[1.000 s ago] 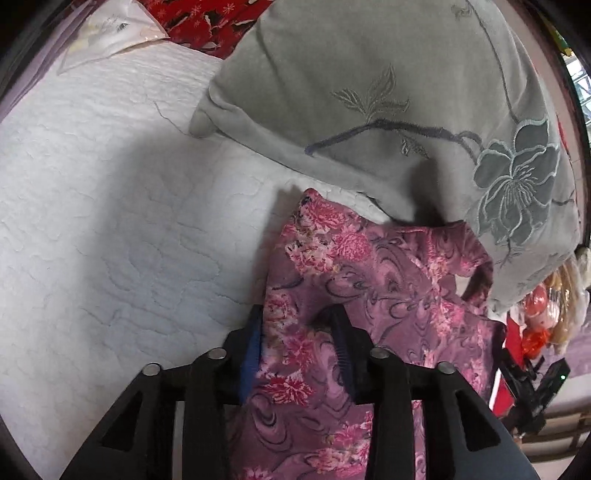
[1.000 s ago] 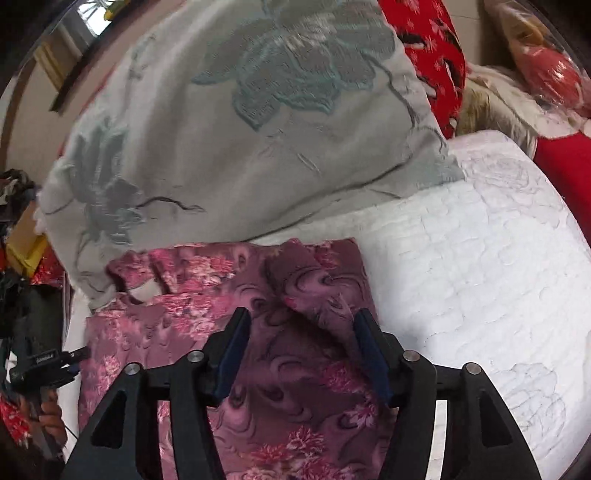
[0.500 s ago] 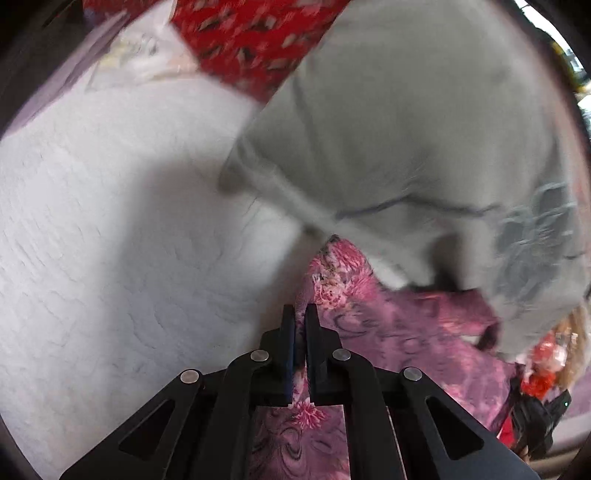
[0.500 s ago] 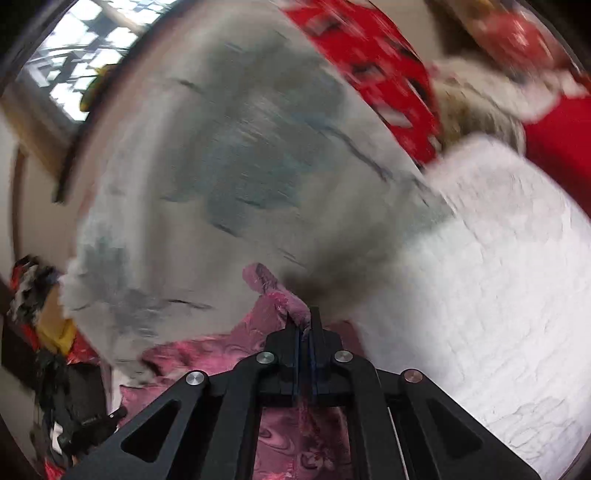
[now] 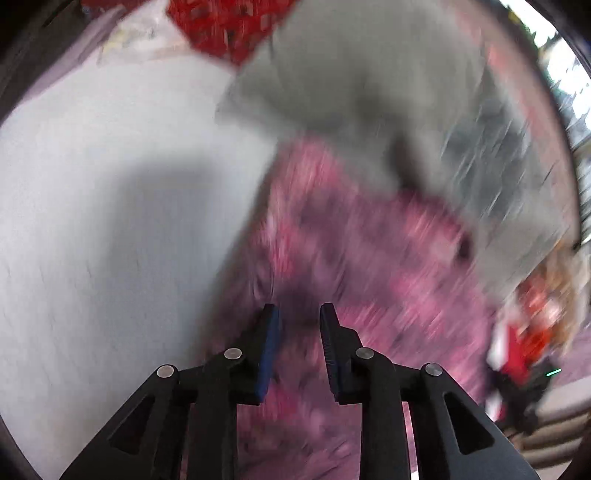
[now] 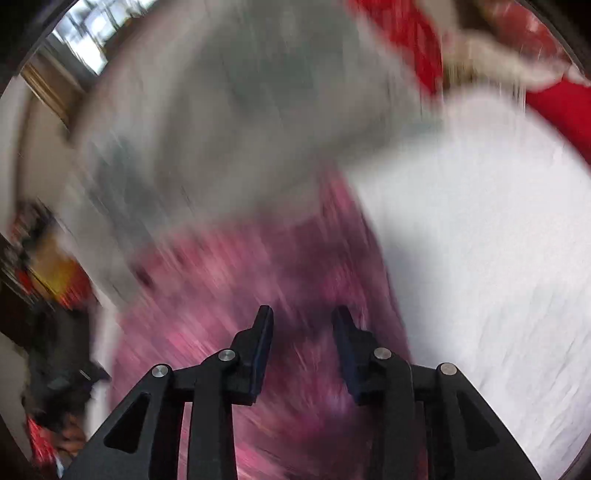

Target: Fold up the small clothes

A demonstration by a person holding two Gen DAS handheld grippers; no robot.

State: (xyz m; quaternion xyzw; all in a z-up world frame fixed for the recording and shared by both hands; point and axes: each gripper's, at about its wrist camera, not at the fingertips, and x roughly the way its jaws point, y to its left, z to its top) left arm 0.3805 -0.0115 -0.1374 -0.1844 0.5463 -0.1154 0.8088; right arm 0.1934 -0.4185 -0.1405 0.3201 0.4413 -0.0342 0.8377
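Note:
A pink and purple floral garment (image 5: 369, 251) lies on the white quilted bed cover (image 5: 110, 221), its far edge against a grey pillow; both views are badly blurred. My left gripper (image 5: 299, 310) hangs over the garment's left part with its jaws opening; a narrow gap shows between the blue pads, and they press on no cloth. In the right wrist view, my right gripper (image 6: 303, 312) hovers over the garment (image 6: 221, 295) near its right edge. Its jaws are opening too, and only cloth lying below shows between them.
A large grey pillow with embroidered flowers (image 5: 351, 74) (image 6: 240, 110) lies just beyond the garment. Red patterned fabric (image 5: 229, 22) (image 6: 399, 33) is at the bed's far end. The white cover (image 6: 480, 240) stretches to the right. Dark and red clutter (image 5: 524, 369) sits beside the bed.
Both grippers went from open to pinched shut on raised folds of the garment, and now their jaws stand apart again with the cloth let go. Both views have shifted and blurred.

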